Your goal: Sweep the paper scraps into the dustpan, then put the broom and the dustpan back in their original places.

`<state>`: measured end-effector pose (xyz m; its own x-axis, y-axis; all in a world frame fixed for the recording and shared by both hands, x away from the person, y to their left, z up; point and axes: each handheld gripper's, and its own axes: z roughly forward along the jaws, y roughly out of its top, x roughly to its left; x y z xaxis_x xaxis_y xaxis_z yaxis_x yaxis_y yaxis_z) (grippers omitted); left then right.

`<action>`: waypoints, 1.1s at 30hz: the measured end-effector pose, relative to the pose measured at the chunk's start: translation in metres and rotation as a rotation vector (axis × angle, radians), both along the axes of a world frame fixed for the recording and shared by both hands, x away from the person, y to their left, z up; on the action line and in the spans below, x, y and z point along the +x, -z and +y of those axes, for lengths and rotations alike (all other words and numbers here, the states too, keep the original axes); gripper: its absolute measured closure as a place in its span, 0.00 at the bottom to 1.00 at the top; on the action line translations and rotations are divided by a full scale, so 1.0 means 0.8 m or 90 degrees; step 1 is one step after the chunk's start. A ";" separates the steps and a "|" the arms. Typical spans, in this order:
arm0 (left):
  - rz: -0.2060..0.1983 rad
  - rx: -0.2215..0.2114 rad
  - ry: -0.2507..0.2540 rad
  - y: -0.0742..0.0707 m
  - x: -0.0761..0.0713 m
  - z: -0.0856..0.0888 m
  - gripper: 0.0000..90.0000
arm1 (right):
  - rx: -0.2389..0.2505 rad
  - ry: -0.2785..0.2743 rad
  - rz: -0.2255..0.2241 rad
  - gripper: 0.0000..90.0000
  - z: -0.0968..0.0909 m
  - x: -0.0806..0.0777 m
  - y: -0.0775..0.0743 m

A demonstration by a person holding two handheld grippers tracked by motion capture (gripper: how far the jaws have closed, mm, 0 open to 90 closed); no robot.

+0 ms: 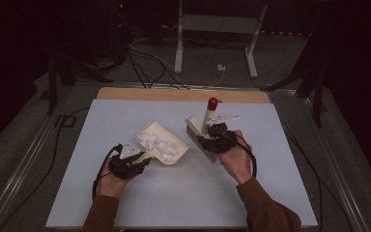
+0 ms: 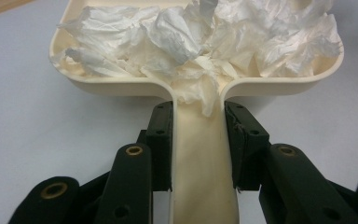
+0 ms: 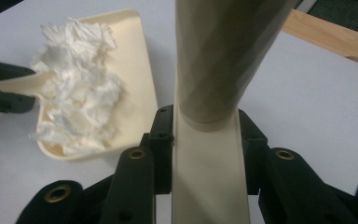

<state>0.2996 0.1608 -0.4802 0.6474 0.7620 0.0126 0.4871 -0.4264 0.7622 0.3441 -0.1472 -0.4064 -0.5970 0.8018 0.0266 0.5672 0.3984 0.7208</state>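
Note:
A cream dustpan [image 1: 170,140] lies on the pale table [image 1: 125,193], its pan heaped with crumpled white tissue [image 2: 200,39]. My left gripper [image 1: 134,159] is shut on the dustpan handle [image 2: 203,168], one black pad on each side. To the right, a cream hand brush [image 1: 204,137] with dark bristles and a red-tipped handle [image 1: 212,103] is held by my right gripper [image 1: 215,135], shut on the brush handle [image 3: 209,172]. In the right gripper view the dustpan [image 3: 135,93] and tissue [image 3: 77,88] lie to the left, the brush apart from them.
A wooden strip [image 1: 183,94] runs along the table's far edge. Beyond it stand a white frame's legs [image 1: 178,43] and loose cables [image 1: 145,63] on the dark floor. Metal rails [image 1: 24,164] border the table's sides.

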 end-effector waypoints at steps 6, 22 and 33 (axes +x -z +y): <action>-0.009 -0.006 -0.030 -0.006 -0.002 0.008 0.74 | 0.003 0.003 0.010 0.75 -0.011 0.002 0.004; -0.027 -0.018 -0.130 -0.011 -0.005 0.035 0.74 | -0.003 -0.014 0.014 0.74 -0.029 0.003 0.010; -0.036 -0.036 -0.176 -0.017 -0.009 0.052 0.74 | -0.037 -0.029 0.016 0.74 -0.047 0.003 0.014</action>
<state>0.2923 0.2025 -0.4667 0.4143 0.9101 -0.0044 0.5355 -0.2398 0.8098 0.3461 -0.1845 -0.4172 -0.6332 0.7740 -0.0034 0.5652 0.4653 0.6812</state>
